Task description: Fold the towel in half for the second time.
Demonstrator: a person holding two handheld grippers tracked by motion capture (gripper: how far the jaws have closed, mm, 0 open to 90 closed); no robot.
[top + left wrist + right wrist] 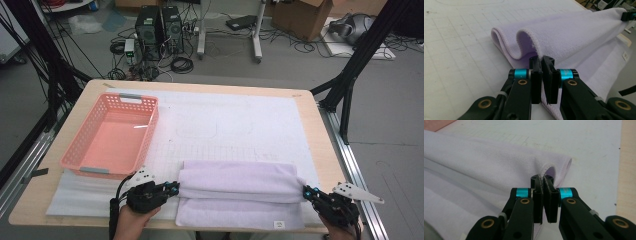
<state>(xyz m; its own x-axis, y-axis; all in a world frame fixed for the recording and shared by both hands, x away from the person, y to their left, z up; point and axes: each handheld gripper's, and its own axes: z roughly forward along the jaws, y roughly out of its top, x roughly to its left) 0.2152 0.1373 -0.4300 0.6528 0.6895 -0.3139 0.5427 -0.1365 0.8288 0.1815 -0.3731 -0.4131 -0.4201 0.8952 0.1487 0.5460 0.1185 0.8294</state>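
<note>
Lilac towel stretches between left gripper and right gripper, both seemingly pinching its edges.

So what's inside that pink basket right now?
The pink basket holds nothing: its bare floor shows in the high view. A thin strip behind the near wall is hidden. The towel lies beside it on the mat.

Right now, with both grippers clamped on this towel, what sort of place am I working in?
Most likely a lab or workshop set up for recording, not a home. Black computer towers sit on a grey floor amid loose black cables, brown cardboard boxes stand behind, and black metal rig struts frame the wooden table.
</note>
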